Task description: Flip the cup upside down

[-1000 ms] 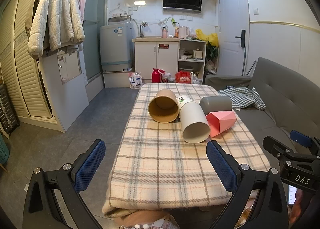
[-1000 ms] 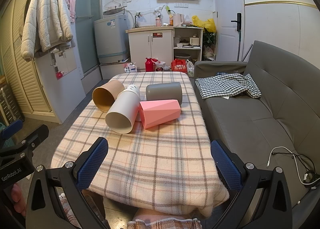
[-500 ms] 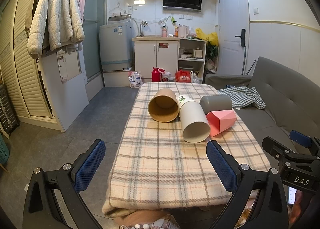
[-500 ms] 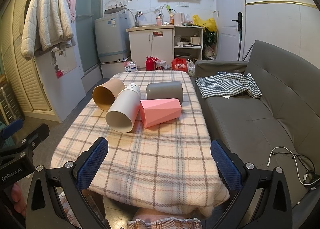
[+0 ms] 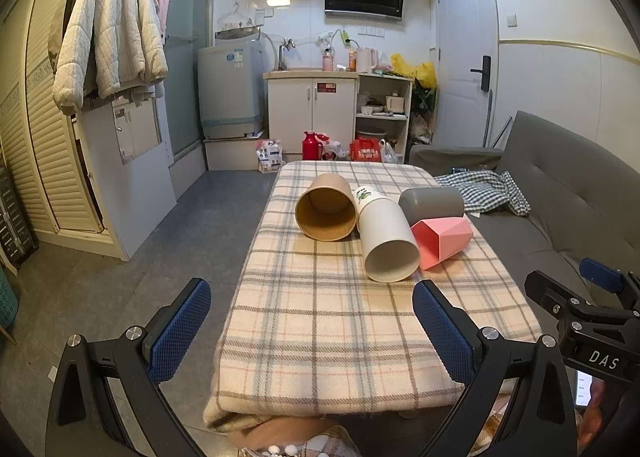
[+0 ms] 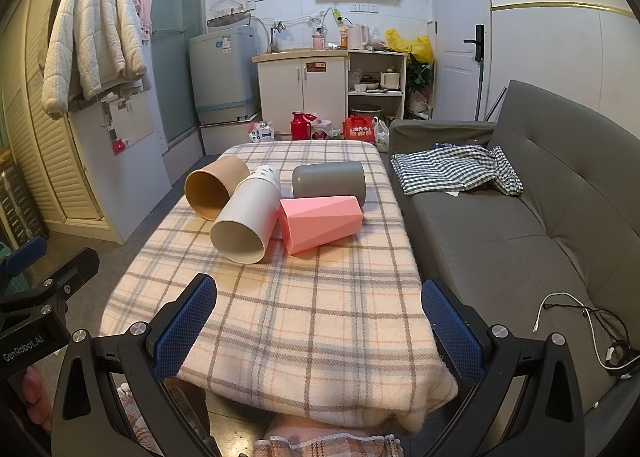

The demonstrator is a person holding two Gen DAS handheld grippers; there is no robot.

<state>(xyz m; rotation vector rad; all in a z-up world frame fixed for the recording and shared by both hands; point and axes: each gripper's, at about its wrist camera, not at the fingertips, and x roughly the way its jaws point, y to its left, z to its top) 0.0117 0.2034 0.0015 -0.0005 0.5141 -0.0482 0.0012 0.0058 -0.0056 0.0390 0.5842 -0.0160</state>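
Note:
Several cups lie on their sides on the plaid-covered table (image 5: 320, 337) (image 6: 320, 317): a brown cup (image 5: 326, 207) (image 6: 214, 187), a white cup (image 5: 386, 241) (image 6: 248, 217), a grey cup (image 5: 432, 201) (image 6: 330, 181) and a pink faceted cup (image 5: 444, 235) (image 6: 320, 221). The brown and white cups' mouths face me. My left gripper (image 5: 312, 329) is open and empty, held near the table's front edge. My right gripper (image 6: 320, 327) is open and empty too, also short of the cups.
A grey sofa (image 6: 520, 237) with a checked cloth (image 6: 456, 169) stands right of the table. Bare floor (image 5: 160, 249) lies to the left. Cabinets, a washing machine and bags stand at the far wall. A white cable (image 6: 580, 329) lies on the sofa.
Almost nothing: the right gripper view has crept slightly forward; the cups lie as before and both grippers stay open.

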